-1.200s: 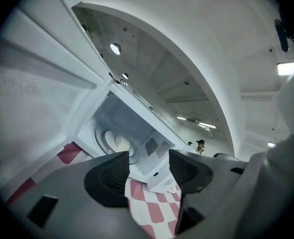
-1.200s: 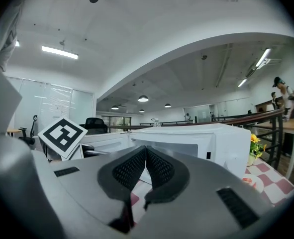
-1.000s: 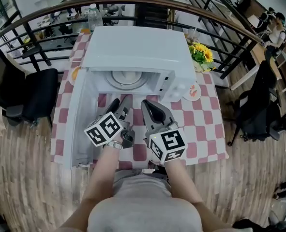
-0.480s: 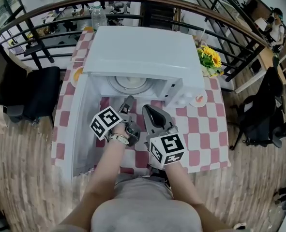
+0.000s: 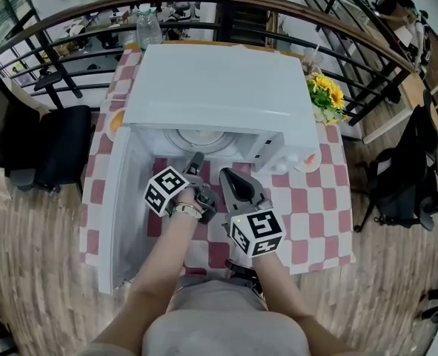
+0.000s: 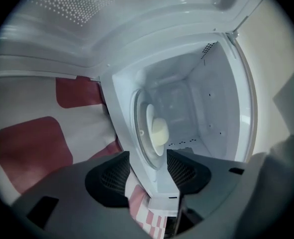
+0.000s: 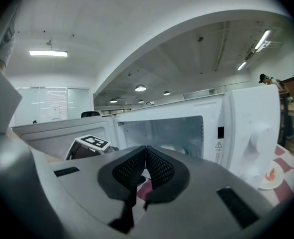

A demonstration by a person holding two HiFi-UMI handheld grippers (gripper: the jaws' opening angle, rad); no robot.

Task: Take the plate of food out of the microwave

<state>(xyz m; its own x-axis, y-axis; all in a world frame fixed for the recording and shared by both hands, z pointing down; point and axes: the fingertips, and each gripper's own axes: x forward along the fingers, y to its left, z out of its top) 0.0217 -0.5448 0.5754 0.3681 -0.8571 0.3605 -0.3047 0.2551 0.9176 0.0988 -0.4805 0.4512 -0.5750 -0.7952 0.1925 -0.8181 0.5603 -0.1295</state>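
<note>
A white microwave (image 5: 219, 87) stands on the red-checked table (image 5: 307, 206), its door (image 5: 122, 206) swung open to the left. Inside, a white plate (image 5: 198, 141) with a pale lump of food (image 6: 159, 132) sits on the glass turntable (image 6: 141, 133). My left gripper (image 5: 195, 160) points into the opening, just short of the cavity's front edge. Its jaws are closing and the pads (image 6: 113, 176) press on nothing. The left gripper (image 6: 147, 171) view looks straight at the plate. My right gripper (image 5: 229, 175) hovers beside it, shut and empty, also shut (image 7: 146, 171) in its own view.
Sunflowers (image 5: 324, 95) stand right of the microwave, a small saucer (image 5: 305, 162) sits by its control panel (image 7: 251, 133). A water bottle (image 5: 148, 28) and an orange dish (image 5: 115, 121) are at the back left. A black chair (image 5: 52, 143) and railings surround the table.
My left gripper has moved forward, up to the microwave's opening. The right gripper has stayed shut in about the same place.
</note>
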